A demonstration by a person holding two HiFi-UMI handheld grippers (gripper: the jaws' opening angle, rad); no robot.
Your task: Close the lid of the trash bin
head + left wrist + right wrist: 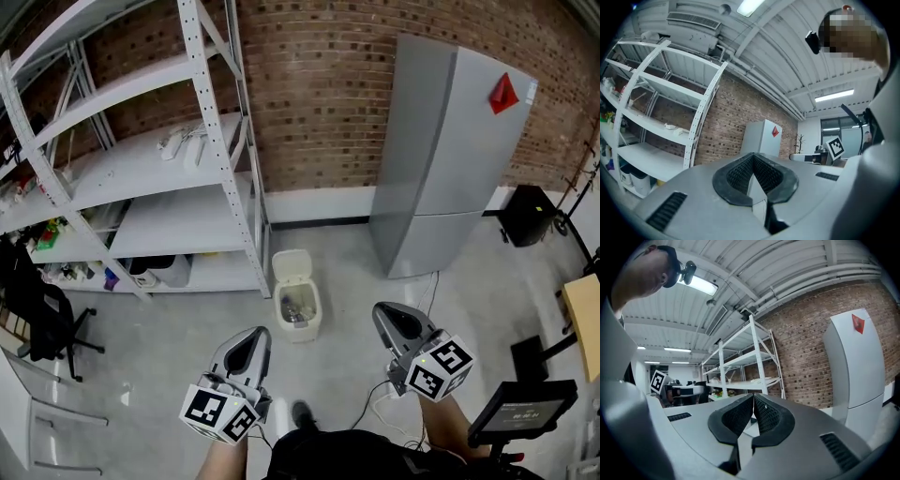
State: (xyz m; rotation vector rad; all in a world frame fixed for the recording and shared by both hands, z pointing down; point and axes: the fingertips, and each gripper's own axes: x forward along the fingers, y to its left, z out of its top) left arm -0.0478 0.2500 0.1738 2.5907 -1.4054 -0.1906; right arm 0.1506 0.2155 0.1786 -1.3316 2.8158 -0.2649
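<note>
**Two closed grippers, one lid to tip shut**

Both sets of fingers are pressed together with nothing between them: the left gripper [255, 337] and the right gripper [386, 317] hang in front of you, well apart from the trash bin [302, 317]. The bin stands on the floor [187, 328], just beside the foot of the shelf rack [246, 202] and left of the grey cabinet [450, 159]. Its lid [292, 266] is up, leaning back on the wall side, so the task looks hardly begun.

You probably need no grip here. Keep the fingers shut and use them as a blunt pusher. Step in until one gripper can reach past the bin, set the tips behind the lid's top edge, and draw it toward you and down.

Go gently. The bin looks small and light, so a hard shove could slide or tip it. Something lies inside, so check that nothing stands above the rim.
</note>
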